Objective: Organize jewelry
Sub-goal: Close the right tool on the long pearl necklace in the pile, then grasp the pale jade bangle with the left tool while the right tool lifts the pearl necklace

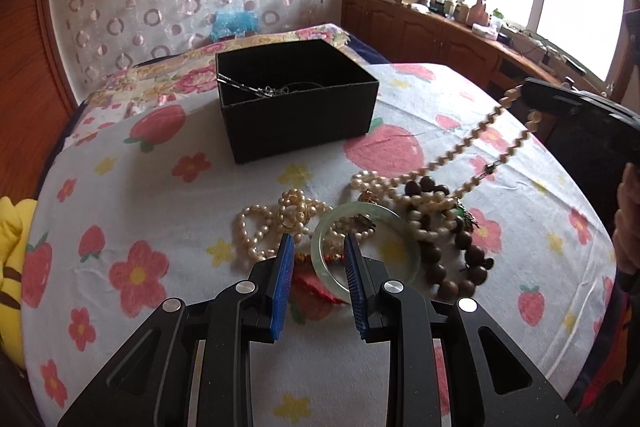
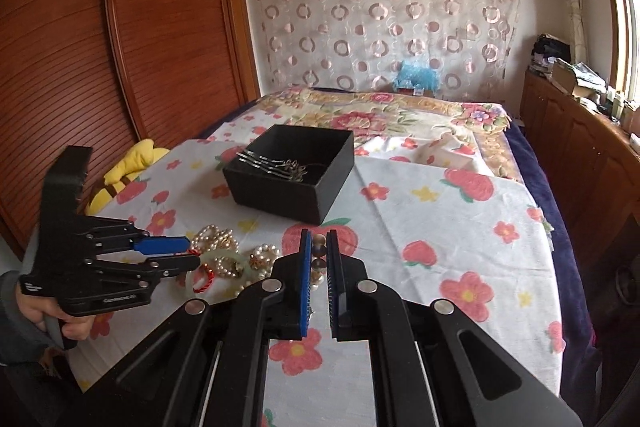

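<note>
**Jaws on the pearls, box up next**

Jaws first: had them squeezed nearly all the way closed on the right gripper [image 2: 319, 239], pinching a pearl necklace [image 1: 460, 147] by a couple of beads. Held it up off the bed [image 1: 160, 187] with the far end trailing down into the heap, probably so the strand could drag free of the tangle instead of hauling everything along.

Kept the left gripper [image 1: 319, 241] low over that heap with its jaws only part-way open and no grip visible on anything. Parked it right at the near rim of the jade bangle [image 1: 412, 239], just beside a bunch of loose pearls [image 1: 272, 223]. Best guess on why: ready to pin the pile down, or to grab the bangle next. Couldn't tell if the pads were touching anything.

Left the wooden beads [image 1: 436, 271] snarled against the lifted strand's lower end, so a snag looked likely there.

Had the black box [image 1: 300, 123] sitting open farther up the bed, well apart from the pile, with some silver chains [image 1: 264, 89] draped over its rim. Figured that for the drop-off spot, with most of the sorting not yet done.
</note>
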Available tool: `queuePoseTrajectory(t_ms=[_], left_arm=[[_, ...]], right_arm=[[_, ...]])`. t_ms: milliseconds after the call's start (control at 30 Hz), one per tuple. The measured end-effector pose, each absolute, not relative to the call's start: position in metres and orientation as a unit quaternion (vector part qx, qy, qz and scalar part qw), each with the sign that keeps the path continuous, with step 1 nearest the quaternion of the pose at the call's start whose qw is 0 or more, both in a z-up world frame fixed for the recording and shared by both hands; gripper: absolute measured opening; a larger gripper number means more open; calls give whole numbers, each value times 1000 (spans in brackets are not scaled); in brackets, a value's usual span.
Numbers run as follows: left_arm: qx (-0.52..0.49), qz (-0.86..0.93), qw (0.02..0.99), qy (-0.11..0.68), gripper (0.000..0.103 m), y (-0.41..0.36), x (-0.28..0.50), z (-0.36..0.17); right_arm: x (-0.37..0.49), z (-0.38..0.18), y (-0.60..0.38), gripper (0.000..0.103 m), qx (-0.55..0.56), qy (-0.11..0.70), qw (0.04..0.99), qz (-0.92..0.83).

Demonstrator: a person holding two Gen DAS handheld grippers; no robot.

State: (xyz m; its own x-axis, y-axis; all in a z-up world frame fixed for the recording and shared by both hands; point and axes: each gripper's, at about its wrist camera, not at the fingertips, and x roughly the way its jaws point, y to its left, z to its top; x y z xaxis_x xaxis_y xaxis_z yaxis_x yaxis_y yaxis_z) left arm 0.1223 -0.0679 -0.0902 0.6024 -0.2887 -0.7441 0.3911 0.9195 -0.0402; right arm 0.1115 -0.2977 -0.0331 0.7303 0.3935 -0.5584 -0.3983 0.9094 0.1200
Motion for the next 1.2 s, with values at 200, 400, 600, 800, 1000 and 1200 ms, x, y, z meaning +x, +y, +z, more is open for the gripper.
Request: queuePoseTrajectory(t_ms=[200,400,600,800,1000,1200], left_arm=[[71,-188,884,423,24,-72,133,-97],[86,-192,879,428,11,-78,142,-101],[104,-189,889,404,7,-81,131,-92],[75,-186,908,368,7,-67,115,-69],[55,-180,923,336,7,-52,106,-46],[37,-178,933,310,7,-41,97,-27]], right_arm=[[111,-28,-303,8,-6,295,932,209],[107,-25,-308,8,-4,291,934,208],[104,-22,-308,8,-4,286,935,210],[103,-15,-304,8,-9,280,935,216],[106,7,-286,8,-33,268,936,225],[110,36,-271,8,-47,248,940,229]])
